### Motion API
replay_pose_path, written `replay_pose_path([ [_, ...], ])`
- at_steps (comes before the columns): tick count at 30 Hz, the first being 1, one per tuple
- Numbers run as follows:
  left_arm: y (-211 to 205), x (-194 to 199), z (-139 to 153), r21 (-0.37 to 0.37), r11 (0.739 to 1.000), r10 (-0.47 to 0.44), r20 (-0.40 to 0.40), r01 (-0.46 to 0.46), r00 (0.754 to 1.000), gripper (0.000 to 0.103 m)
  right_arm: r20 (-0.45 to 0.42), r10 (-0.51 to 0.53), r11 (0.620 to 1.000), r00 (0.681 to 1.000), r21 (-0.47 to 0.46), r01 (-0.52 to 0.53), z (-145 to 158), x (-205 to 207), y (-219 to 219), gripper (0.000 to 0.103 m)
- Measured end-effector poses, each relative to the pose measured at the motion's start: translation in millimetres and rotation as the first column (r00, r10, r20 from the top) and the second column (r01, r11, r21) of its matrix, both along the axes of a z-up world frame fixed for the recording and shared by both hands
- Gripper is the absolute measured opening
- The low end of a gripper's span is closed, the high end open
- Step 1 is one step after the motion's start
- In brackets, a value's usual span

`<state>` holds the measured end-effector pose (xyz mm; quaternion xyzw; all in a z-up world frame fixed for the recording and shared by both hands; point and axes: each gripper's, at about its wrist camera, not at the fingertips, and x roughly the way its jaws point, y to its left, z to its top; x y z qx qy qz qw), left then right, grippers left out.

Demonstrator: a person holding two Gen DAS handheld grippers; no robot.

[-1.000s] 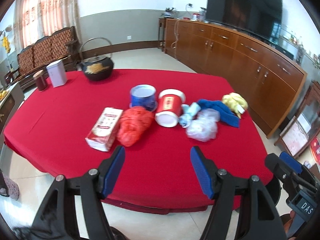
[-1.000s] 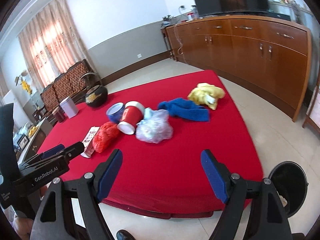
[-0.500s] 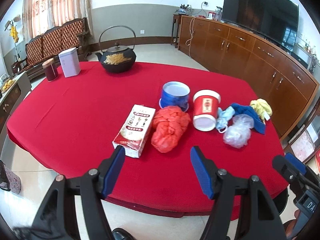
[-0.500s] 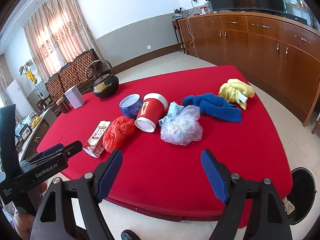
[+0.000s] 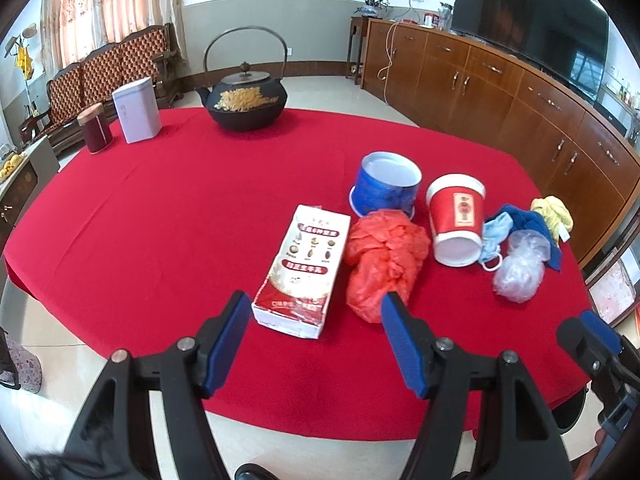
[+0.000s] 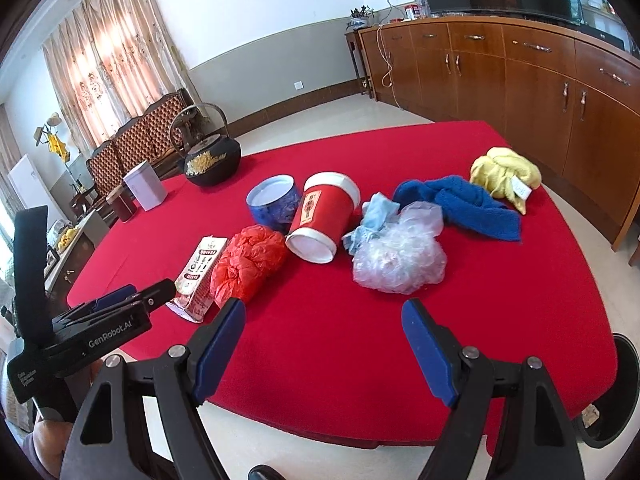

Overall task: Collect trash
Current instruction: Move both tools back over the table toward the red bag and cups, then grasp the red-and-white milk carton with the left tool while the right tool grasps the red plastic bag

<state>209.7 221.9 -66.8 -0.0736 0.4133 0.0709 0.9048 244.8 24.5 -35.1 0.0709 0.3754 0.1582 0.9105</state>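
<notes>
On the red table lie a red-and-white carton, a crumpled red plastic bag, a tipped red paper cup, a blue tub, a light blue mask and a clear plastic bag. My left gripper is open and empty, just short of the carton. My right gripper is open and empty over the table's near edge, short of the clear bag and red bag.
A blue towel and yellow cloth lie at the right. A black kettle, white tin and dark jar stand at the far side. A black bin sits on the floor at the right. Wooden cabinets line the wall.
Both grippers have moved closer to the table and to the left; the trash looms larger. The jaws stay open.
</notes>
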Motion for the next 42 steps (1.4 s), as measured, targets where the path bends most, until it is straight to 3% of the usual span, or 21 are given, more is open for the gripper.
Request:
replay_pose_path([
  [17, 17.5, 24.7, -19.1, -0.007, 0.997, -0.081, -0.028, 0.081, 0.996, 0.069, -0.031, -0.017, 1.0, 0.999, -0.016, 0.016, -22.3, 26.1, 58.2, 0.082],
  [26, 17.2, 39.9, -35.7, -0.024, 0.995, -0.102, -0.064, 0.101, 0.993, 0.069, -0.049, -0.036, 0.999, 0.998, -0.026, 0.035, -30.9, 39.8, 67.8, 0.082],
  [42, 52.3, 43.2, -44.7, -0.018, 0.999, -0.045, -0.064, 0.044, 0.997, 0.069, -0.074, 0.002, 1.0, 0.997, -0.026, -0.004, -43.2, 61.7, 105.6, 0.082],
])
